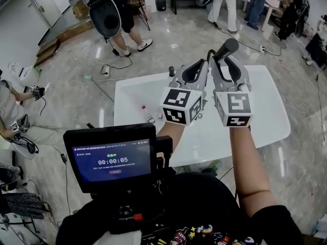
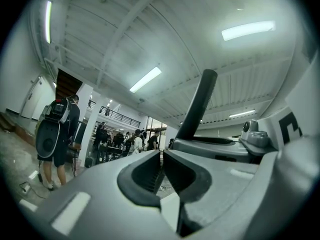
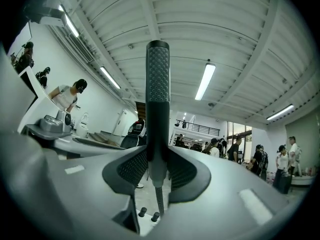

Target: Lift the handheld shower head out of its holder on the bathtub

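The dark stick-shaped shower head (image 1: 226, 49) is lifted above the white bathtub (image 1: 133, 93), pointing upward. My right gripper (image 1: 225, 60) is shut on its handle. In the right gripper view the textured shower head (image 3: 157, 94) stands upright between the pads of the right gripper (image 3: 157, 166), and its hose (image 3: 159, 199) hangs down toward two small faucet knobs (image 3: 142, 212). My left gripper (image 1: 196, 68) is held close beside the right one, shut, with nothing between its pads. The left gripper view shows the left gripper (image 2: 162, 171) and the shower head (image 2: 197, 104) to its right.
A small bottle (image 1: 148, 115) lies inside the tub. A dark faucet post (image 1: 171, 71) stands on the far rim. A monitor rig (image 1: 112, 157) blocks the near lower view. People stand at the back (image 1: 120, 14) and sit at the left (image 1: 10, 106). Cables trail over the marble floor.
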Motion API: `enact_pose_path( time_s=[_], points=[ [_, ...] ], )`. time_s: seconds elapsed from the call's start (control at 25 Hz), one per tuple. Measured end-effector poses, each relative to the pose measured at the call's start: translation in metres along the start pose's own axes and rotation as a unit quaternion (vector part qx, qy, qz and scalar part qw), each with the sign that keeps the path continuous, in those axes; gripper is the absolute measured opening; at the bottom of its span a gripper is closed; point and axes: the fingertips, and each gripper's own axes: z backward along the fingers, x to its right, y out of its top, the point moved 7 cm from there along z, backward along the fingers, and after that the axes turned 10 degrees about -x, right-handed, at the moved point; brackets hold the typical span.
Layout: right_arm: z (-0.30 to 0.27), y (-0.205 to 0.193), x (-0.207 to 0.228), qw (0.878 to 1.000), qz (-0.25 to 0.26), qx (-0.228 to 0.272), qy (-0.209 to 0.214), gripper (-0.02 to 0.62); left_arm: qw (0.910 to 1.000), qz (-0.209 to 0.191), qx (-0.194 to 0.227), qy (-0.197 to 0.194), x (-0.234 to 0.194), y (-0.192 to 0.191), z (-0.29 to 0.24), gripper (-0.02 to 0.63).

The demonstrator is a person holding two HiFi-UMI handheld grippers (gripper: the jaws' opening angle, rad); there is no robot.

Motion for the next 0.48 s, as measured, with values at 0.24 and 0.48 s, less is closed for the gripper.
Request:
enact_pose_path(
  time_s=[0.24, 0.48],
  points=[
    [-0.003, -0.011, -0.012, 1.000, 0.000, 0.002, -0.001, 0.143, 1.0000, 0.001, -0.002, 0.007, -0.011, -0.016, 0.006, 0.015],
    [-0.001, 0.025, -0.005, 1.000, -0.001, -0.003, 0.000, 0.141, 0.9999, 0.008, -0.005, 0.011, -0.010, 0.020, 0.011, 0.015]
  ],
)
